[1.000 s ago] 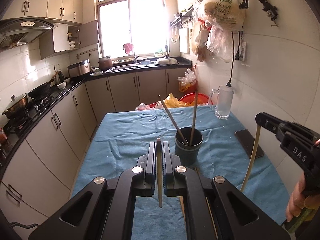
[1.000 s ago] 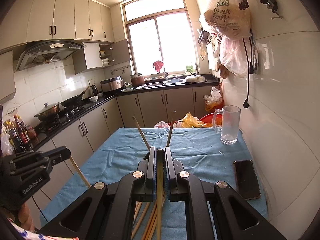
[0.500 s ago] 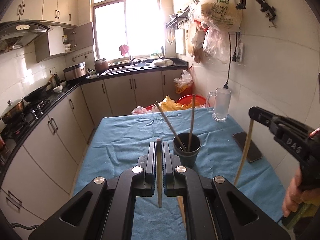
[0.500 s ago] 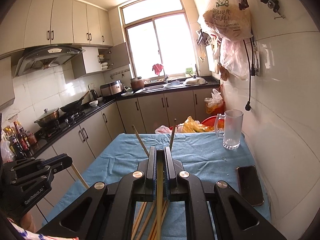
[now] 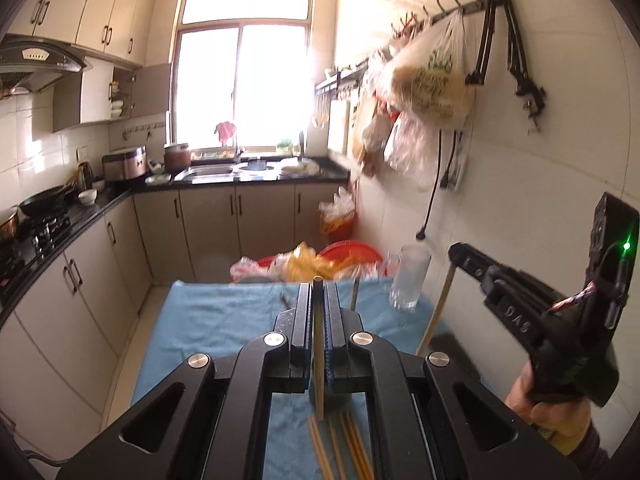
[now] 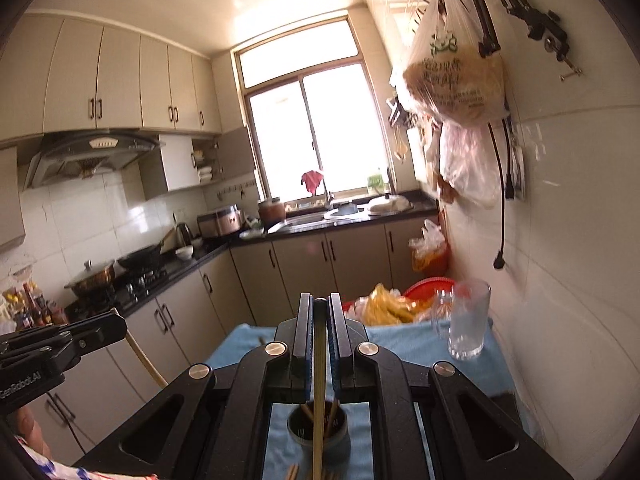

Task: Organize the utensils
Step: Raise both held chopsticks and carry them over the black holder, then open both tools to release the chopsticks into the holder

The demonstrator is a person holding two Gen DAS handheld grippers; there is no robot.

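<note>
My left gripper [image 5: 318,286] is shut on one wooden chopstick [image 5: 319,360], which hangs down over the blue tablecloth [image 5: 208,320]. Several loose chopsticks [image 5: 344,452] lie on the cloth below it. My right gripper [image 6: 320,301] is shut on another chopstick [image 6: 319,380]. That chopstick hangs over a dark holder cup [image 6: 318,436] with chopsticks standing in it. In the left wrist view the right gripper [image 5: 456,251] is at the right with its chopstick [image 5: 438,312] slanting down. In the right wrist view the left gripper [image 6: 118,324] is at the left with its chopstick [image 6: 144,356]. My left fingers hide the cup.
A glass mug [image 6: 466,320] stands at the table's far right corner by the tiled wall. Plastic bags [image 5: 428,76] hang from a wall rail above. Beyond the table's far edge sit a red basin and bags [image 5: 320,260]. Counter and stove run along the left.
Both grippers have risen with their chopsticks still held. The holder cup has dropped low in the right wrist view and gone behind the fingers in the left wrist view.
</note>
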